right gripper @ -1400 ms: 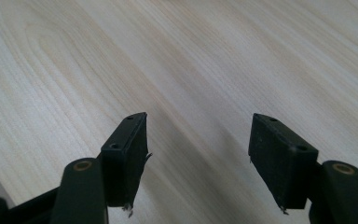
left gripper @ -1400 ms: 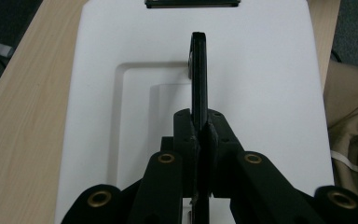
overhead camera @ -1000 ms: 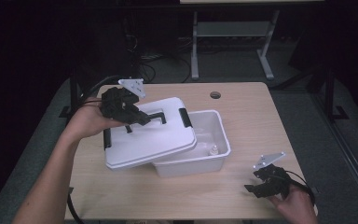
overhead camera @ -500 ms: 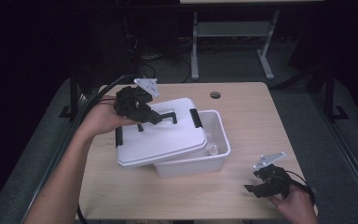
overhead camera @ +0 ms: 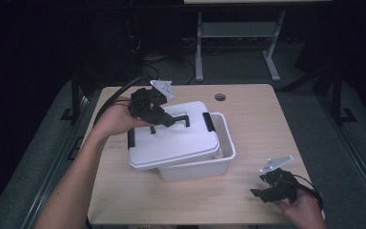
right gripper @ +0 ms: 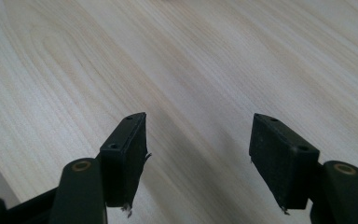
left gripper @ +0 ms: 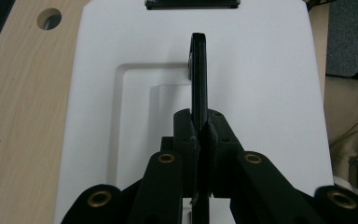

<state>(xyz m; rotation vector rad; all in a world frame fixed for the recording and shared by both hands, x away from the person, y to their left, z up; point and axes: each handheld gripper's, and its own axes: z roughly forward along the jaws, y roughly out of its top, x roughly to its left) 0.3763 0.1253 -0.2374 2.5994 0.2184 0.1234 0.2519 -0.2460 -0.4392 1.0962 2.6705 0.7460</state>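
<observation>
A light wooden table (overhead camera: 248, 119) is filling the middle of the high view, with dark floor and a metal stand behind it at the top of the frame. Near the centre of the table a white plastic box (overhead camera: 198, 167) is sitting, and a white lid (overhead camera: 171, 138) is lying tilted across it, covering its left part and leaving the right end of the box open. The lid is carrying a black handle (overhead camera: 178, 119) in the middle and a black latch (overhead camera: 208, 122) at its right edge. A person's forearm is reaching in from the lower left of the frame, and the left gripper (overhead camera: 164, 120) is clamping that handle. In the left gripper view, the two black jaws are pressing together on the thin black handle (left gripper: 199, 74), which is running up the middle of the frame over the white lid (left gripper: 261, 93), with the wooden table (left gripper: 23, 93) and a round hole (left gripper: 49, 18) showing at the upper left. At the lower right of the high view, the right gripper (overhead camera: 262, 193) is resting in a hand low over the bare table, well apart from the box. In the right gripper view, its jaws are standing spread wide, nothing between them, over the pale wood grain of the table (right gripper: 191, 60).
</observation>
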